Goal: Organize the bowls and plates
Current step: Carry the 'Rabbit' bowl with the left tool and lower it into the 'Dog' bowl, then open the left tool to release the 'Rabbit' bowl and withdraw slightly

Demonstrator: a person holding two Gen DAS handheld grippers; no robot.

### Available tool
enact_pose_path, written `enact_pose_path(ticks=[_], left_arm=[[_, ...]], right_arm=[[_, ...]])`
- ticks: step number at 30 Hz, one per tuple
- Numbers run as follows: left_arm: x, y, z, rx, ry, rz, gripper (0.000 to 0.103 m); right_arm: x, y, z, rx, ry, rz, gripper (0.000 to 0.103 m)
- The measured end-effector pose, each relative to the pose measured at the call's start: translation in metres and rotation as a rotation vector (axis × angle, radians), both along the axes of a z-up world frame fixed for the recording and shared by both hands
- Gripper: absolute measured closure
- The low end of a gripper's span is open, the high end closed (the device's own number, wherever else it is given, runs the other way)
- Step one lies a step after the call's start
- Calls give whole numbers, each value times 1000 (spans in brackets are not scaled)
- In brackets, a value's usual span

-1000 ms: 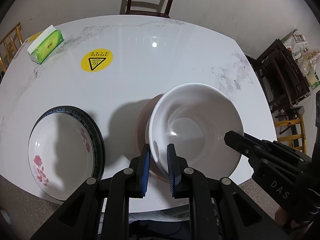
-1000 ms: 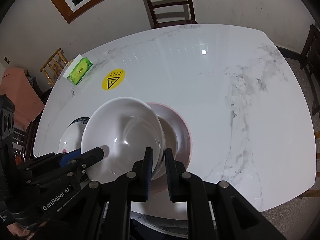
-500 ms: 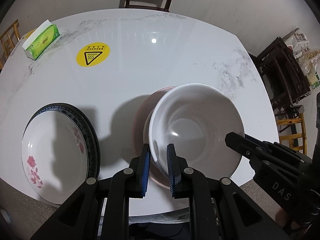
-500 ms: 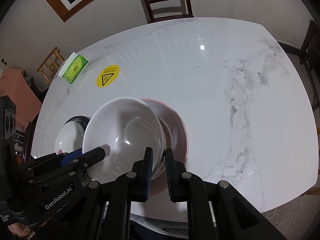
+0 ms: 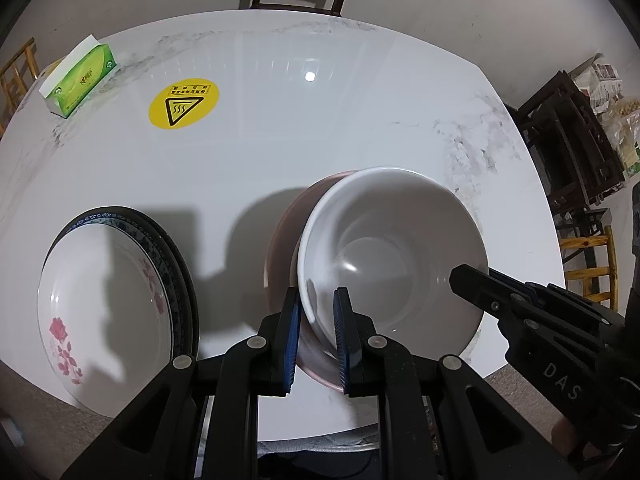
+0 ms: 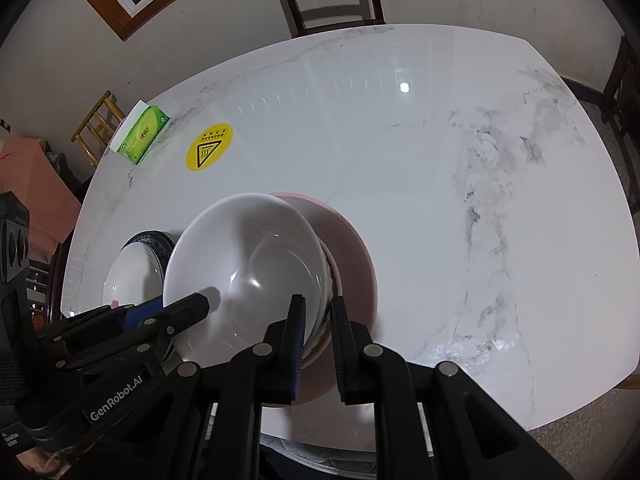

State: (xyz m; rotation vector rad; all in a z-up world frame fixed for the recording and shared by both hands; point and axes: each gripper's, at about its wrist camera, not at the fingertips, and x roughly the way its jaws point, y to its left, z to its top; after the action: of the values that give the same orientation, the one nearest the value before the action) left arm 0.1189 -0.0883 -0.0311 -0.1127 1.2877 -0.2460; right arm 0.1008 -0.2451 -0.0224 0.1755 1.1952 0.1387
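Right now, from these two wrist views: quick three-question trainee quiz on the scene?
1. True or false: both tongs, left and right, pinch the rim of the white bowl.
2. What sits directly under the white bowl? A) pink bowl B) tissue box C) yellow sticker
3. Fill in: the plate with the flower print lies on a ____-rimmed plate.

Key: 1 true; 2 A; 3 dark

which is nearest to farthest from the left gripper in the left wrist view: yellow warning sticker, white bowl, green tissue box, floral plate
1. white bowl, its rim between the left gripper fingers
2. floral plate, near left table edge
3. yellow warning sticker, farther back, left of centre
4. green tissue box, far left corner
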Motion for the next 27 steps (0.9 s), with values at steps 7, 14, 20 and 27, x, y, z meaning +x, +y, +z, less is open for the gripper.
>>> enact_pose_path(ticks=[7,14,20,27], left_arm=[[1,0,-6,9,10,0,90],[1,-2,-8,18,2,-6,89],[0,-5,-7,26,-6,-15,88],[0,-6,-7,34,-14,-21,86]], right_arm=[[3,0,-8,10,18,2,88],[4,1,-11,5,22,1,87],[4,0,-14,3,25,-6,87],[4,0,-14,7,21,-7,87]])
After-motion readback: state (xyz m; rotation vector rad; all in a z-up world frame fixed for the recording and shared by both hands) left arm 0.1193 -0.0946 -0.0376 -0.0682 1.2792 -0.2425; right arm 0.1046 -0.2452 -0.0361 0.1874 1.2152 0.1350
